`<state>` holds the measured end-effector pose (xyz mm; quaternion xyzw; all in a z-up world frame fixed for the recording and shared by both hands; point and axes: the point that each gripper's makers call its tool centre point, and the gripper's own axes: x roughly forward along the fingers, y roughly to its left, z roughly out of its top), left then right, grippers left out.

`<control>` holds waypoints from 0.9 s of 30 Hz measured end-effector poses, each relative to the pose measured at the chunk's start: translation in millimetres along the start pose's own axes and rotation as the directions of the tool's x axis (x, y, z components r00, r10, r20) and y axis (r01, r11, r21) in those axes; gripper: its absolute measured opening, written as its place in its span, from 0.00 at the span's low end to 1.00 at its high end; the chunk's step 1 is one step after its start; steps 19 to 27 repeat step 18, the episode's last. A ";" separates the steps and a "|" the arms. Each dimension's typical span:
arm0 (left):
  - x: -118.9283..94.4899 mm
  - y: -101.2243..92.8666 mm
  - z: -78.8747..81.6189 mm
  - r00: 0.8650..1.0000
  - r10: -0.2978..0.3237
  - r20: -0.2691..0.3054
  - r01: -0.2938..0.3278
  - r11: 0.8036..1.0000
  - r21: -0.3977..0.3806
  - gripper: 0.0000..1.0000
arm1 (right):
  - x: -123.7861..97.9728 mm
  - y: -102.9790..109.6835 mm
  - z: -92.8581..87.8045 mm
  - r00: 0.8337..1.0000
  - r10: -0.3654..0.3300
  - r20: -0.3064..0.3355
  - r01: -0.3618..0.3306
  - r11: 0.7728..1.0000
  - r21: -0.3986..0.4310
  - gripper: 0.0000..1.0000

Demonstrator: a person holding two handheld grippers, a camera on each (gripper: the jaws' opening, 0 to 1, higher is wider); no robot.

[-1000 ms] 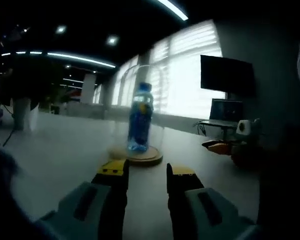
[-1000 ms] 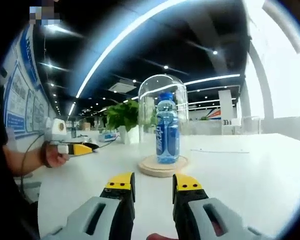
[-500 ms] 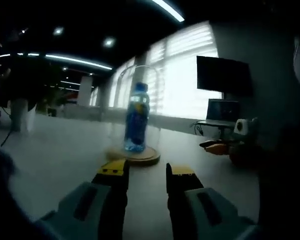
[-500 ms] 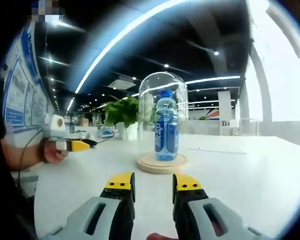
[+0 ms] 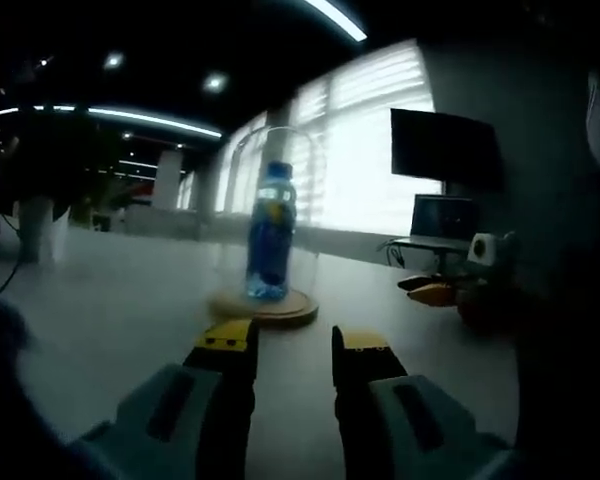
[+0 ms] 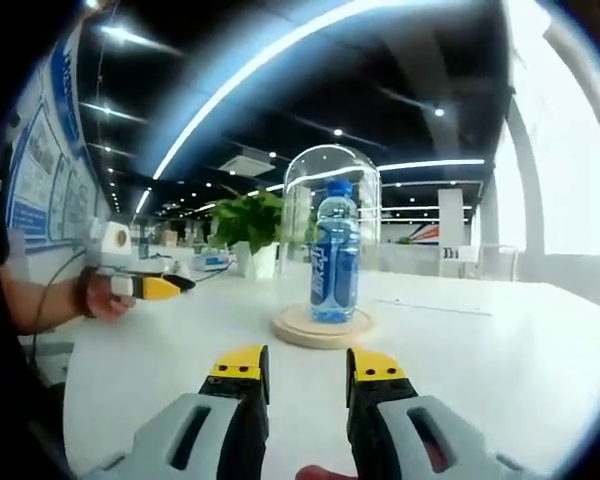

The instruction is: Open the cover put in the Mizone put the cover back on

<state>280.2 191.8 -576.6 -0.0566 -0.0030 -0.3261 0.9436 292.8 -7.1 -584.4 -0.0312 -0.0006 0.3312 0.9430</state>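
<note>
A blue Mizone bottle stands upright on a round wooden base, under a clear glass dome cover that rests on the base. My left gripper is open and a short way in front of the base, touching nothing. My right gripper is also open, a bit back from the base on the other side. The right gripper appears at the right of the left gripper view. The left gripper appears at the left of the right gripper view, in a hand.
The base sits on a wide white table. A potted plant stands behind the dome. A dark monitor and a smaller screen are by the bright window blinds.
Both views have drifted slightly with the hands. The bottle, dome and base stand as before, and both grippers keep the same gap.
</note>
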 end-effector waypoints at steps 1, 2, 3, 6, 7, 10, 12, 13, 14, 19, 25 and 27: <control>0.3 -0.2 -1.2 1.000 0.000 -0.006 0.000 1.000 0.002 0.24 | -0.1 -0.3 0.1 1.000 -0.003 0.000 0.003 1.000 -0.002 0.23; 0.5 -0.3 -1.8 1.000 0.000 -0.009 0.000 1.000 0.004 0.24 | -0.3 -0.9 0.5 1.000 -0.006 0.002 0.006 1.000 -0.005 0.23; 0.6 -0.6 -2.4 1.000 -0.001 -0.012 0.001 1.000 0.006 0.24 | -0.4 -1.2 0.6 1.000 -0.008 0.002 0.008 1.000 -0.006 0.23; 1.3 -0.3 -4.3 1.000 -0.001 -0.022 0.001 1.000 0.006 0.24 | -0.9 -2.0 1.4 1.000 -0.011 0.007 0.012 1.000 -0.004 0.23; 1.3 0.0 -4.6 1.000 0.001 -0.023 0.000 1.000 0.005 0.24 | -1.0 -2.1 1.4 1.000 -0.012 0.007 0.012 1.000 -0.002 0.23; 1.0 0.5 -4.1 1.000 0.002 -0.020 -0.002 1.000 0.003 0.24 | -0.6 -1.7 1.1 1.000 -0.008 0.006 0.008 1.000 0.000 0.23; 0.8 0.8 -3.9 1.000 0.002 -0.019 -0.002 1.000 0.004 0.24 | -0.5 -1.2 0.9 1.000 -0.007 0.005 0.007 1.000 -0.002 0.23; 0.8 0.8 -3.7 1.000 0.002 -0.018 -0.002 1.000 0.005 0.24 | -0.3 -0.8 0.7 1.000 -0.005 0.005 0.005 1.000 -0.002 0.23; 0.7 0.7 -3.7 1.000 0.001 -0.018 -0.001 1.000 0.007 0.24 | -0.2 -0.7 0.5 1.000 -0.005 0.003 0.005 1.000 -0.001 0.23; 0.3 -0.6 -2.7 1.000 -0.006 -0.013 0.006 1.000 0.015 0.24 | -0.1 -1.1 0.2 1.000 -0.007 0.003 0.007 1.000 -0.002 0.23; 0.3 -0.6 -2.7 1.000 -0.006 -0.013 0.006 1.000 0.015 0.24 | -0.1 -1.1 0.2 1.000 -0.007 0.003 0.007 1.000 -0.002 0.23; 0.3 -0.6 -2.7 1.000 -0.006 -0.013 0.006 1.000 0.015 0.24 | -0.1 -1.1 0.2 1.000 -0.007 0.003 0.007 1.000 -0.002 0.23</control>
